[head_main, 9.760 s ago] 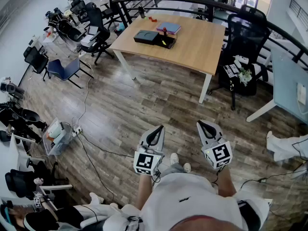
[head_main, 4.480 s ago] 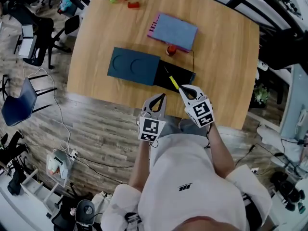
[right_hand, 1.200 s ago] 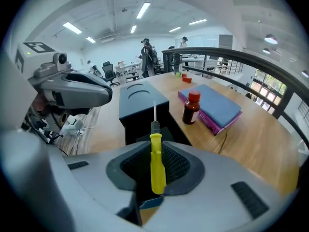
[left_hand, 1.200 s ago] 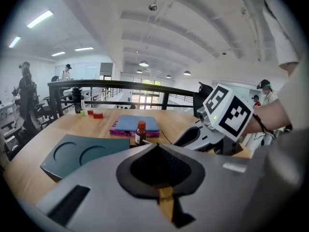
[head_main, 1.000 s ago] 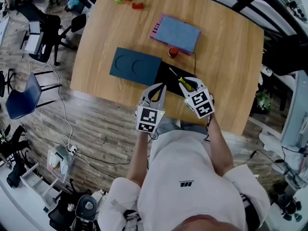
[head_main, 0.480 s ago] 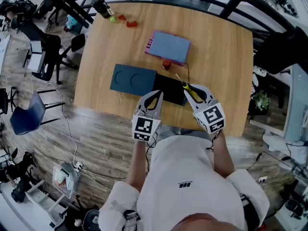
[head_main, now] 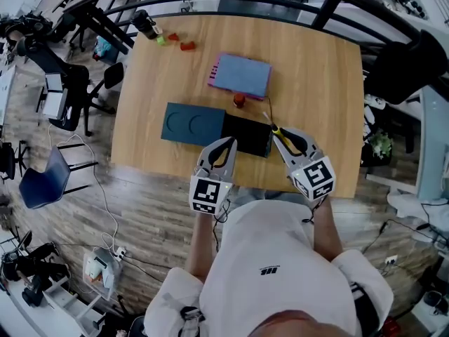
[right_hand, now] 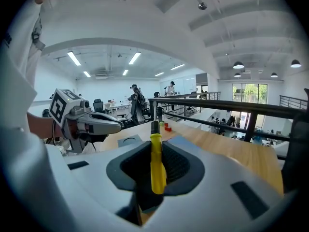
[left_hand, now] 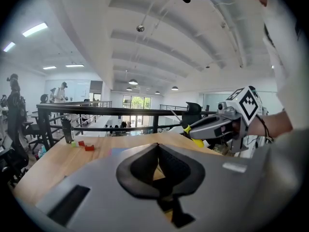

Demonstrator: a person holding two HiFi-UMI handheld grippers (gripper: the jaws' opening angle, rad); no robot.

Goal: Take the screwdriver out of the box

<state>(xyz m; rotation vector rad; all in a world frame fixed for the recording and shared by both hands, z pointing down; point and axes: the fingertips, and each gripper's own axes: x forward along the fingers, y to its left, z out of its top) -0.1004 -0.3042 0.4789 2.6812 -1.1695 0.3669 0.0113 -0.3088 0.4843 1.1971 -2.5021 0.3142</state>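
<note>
your right gripper [head_main: 282, 135] is clamped on the screwdriver [head_main: 273, 126] by its yellow handle, shaft pointing away from you, up in the air over the right end of the black box [head_main: 245, 135] on the table [head_main: 316, 83]. your left gripper [head_main: 226, 144] hovers at the box's near edge, jaws together, nothing between them.

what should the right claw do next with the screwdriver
Probably swing it a little right and lower it onto bare table. The right claw is shut on the screwdriver, which looks to be out of the box at its right end, and the table on that side shows open wood.
</note>
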